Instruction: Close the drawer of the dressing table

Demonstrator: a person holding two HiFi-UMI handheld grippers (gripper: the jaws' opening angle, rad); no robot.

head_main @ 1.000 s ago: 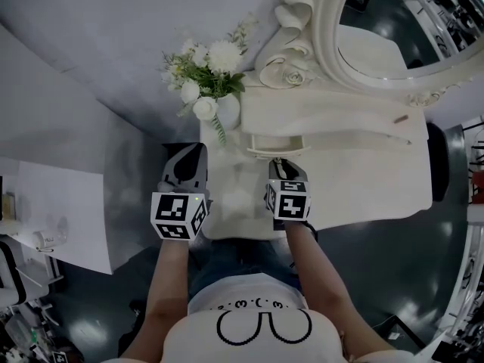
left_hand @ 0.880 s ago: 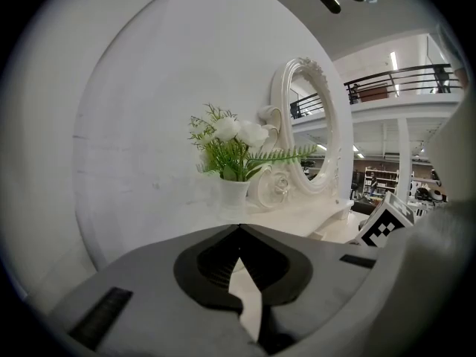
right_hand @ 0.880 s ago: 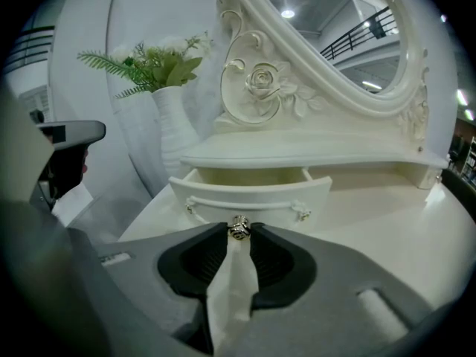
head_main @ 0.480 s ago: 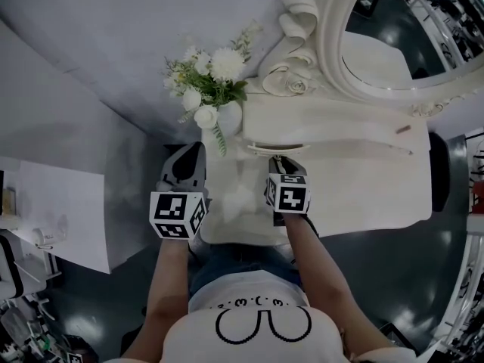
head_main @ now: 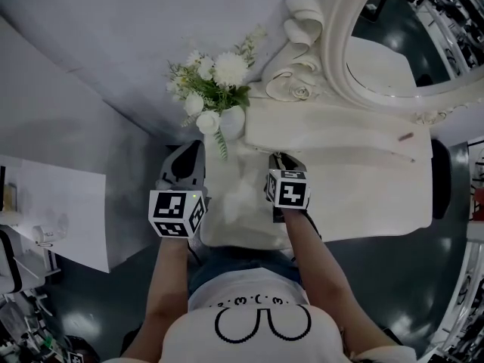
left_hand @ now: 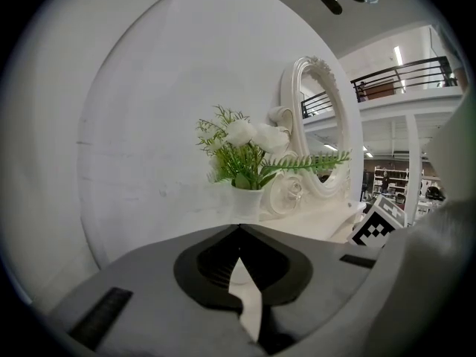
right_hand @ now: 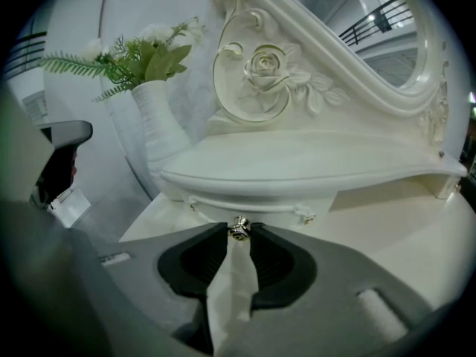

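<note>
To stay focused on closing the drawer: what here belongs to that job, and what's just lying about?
Job: white curved drawer front; its small silver knob; right gripper, shut on it.
Lying about: white vase of white flowers; oval mirror in carved white frame; left gripper, shut, empty.

White vase [head_main: 231,121], upright on the surface [head_main: 355,180] at its rear left corner, just beside the carved rose [head_main: 301,89] at the foot of the oval mirror [head_main: 401,48]. Bouquet [head_main: 215,74] of white blooms and green fern sprigs in the vase, one sprig hanging down over its front. Small brownish object [head_main: 406,136], too small to identify, on the raised ledge to the right, well apart from the vase. Grey wall [head_main: 113,29] behind. White flat panel [head_main: 64,210] at lower left. Dark glossy floor [head_main: 386,278]. Balcony railing [left_hand: 405,67] in the background.
</note>
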